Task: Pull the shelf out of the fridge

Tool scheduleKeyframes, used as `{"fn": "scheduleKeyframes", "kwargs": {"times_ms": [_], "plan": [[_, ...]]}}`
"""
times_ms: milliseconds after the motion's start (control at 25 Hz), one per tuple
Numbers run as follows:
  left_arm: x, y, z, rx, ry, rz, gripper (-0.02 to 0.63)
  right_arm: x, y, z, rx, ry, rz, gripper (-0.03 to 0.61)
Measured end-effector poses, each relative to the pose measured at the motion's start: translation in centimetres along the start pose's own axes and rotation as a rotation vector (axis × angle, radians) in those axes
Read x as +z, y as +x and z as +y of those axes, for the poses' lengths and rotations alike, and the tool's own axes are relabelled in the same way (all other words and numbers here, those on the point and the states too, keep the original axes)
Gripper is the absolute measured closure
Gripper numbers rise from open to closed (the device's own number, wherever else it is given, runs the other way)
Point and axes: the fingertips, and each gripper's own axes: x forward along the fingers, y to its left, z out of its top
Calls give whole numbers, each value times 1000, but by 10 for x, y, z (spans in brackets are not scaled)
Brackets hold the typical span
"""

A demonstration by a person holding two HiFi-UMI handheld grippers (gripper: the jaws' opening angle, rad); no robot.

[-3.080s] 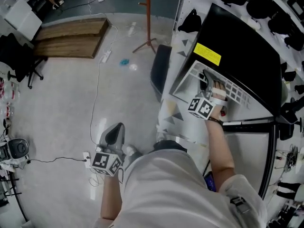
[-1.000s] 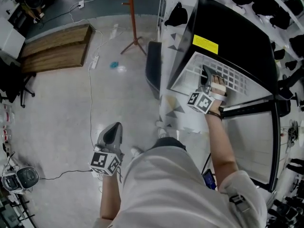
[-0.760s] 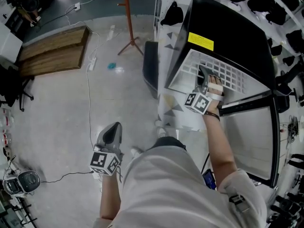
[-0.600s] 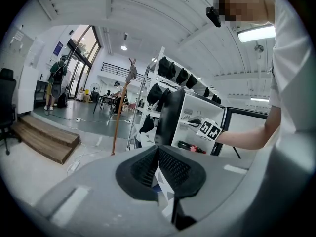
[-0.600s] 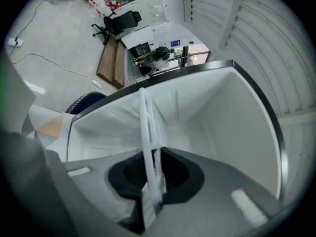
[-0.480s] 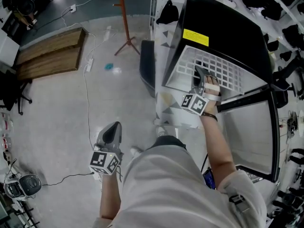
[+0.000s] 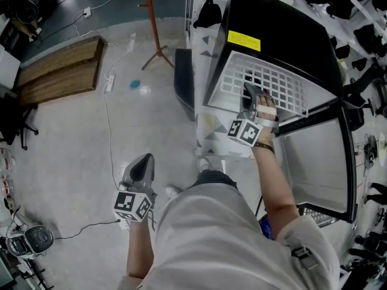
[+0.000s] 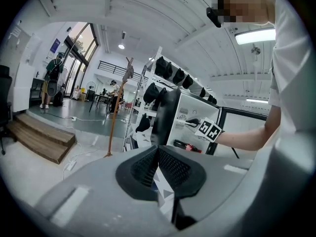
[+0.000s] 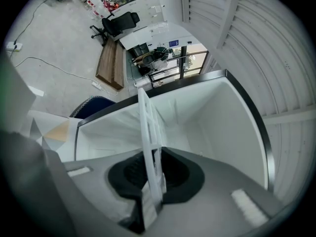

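The shelf (image 7: 269,86) is a white grid. It sticks partly out of the front of the fridge (image 7: 290,29), and its far part is inside the white cavity. In the right gripper view the shelf (image 9: 148,125) shows edge-on and runs from the jaws toward the inside of the fridge.

The grey floor (image 7: 66,144) takes most of the head view. The fridge is black outside and stands at the upper right. Its door (image 7: 317,156), a pale pane in a black frame, is swung wide open to the right of the shelf. A low wooden platform (image 7: 57,68) lies on the floor at the upper left, well apart from the fridge. A reddish coat stand (image 7: 151,23) stands between the platform and the fridge.

The right gripper (image 7: 251,96) reaches to the near edge of the shelf. Its jaws are clamped on this edge, and the grid passes between the two black pads. The left gripper (image 7: 141,169) hangs low beside the person's body, above the floor and far from the fridge. Its jaws are together and nothing is between them.

A small yellow label (image 7: 243,40) sits on the black fridge, just above the shelf.
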Motion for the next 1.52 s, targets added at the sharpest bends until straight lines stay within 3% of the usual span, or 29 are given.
{"fn": "scheduleKeyframes", "kwargs": {"times_ms": [920, 1520], "plan": [[-5, -9, -7, -31, -6, -11, 604, 4, -29, 3, 12, 34, 9, 535], [-7, -7, -4, -38, -12, -7, 604, -2, -36, 8, -13, -7, 12, 514]]}}
